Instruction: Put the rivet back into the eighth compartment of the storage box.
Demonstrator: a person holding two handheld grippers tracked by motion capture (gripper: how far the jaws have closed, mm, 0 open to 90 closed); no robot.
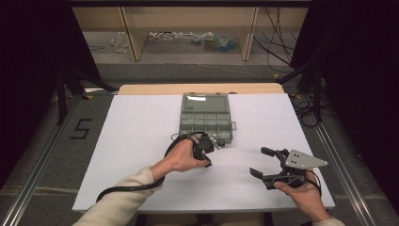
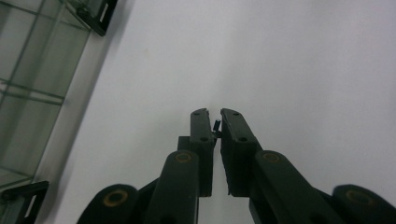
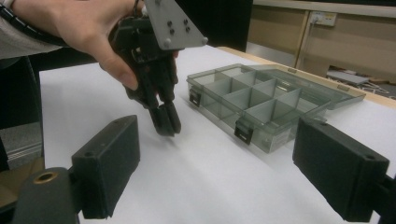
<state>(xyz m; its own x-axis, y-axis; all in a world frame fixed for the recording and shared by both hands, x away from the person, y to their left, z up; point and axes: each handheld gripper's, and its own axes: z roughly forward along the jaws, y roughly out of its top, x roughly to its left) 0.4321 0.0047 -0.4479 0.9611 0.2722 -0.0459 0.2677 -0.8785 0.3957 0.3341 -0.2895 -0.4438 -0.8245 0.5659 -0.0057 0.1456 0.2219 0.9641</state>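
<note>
A grey-green clear compartment box [image 1: 205, 117] lies open in the middle of the white table, its lid folded away from me. My left gripper [image 1: 207, 163] points down at the table just in front of the box. Its jaws are nearly together on a tiny dark part [image 2: 217, 125], which I see in the left gripper view [image 2: 214, 114]. The right gripper view shows that left gripper [image 3: 166, 125] with its tips at the table surface, beside the box [image 3: 252, 100]. My right gripper [image 1: 261, 161] rests at the near right, open wide with nothing between its fingers [image 3: 109, 165].
The white table top [image 1: 141, 141] has bare room left of the box and along the front edge. Black latches [image 3: 243, 131] stick out of the box's near wall. Shelving and cables [image 1: 188, 37] stand on the floor beyond the table.
</note>
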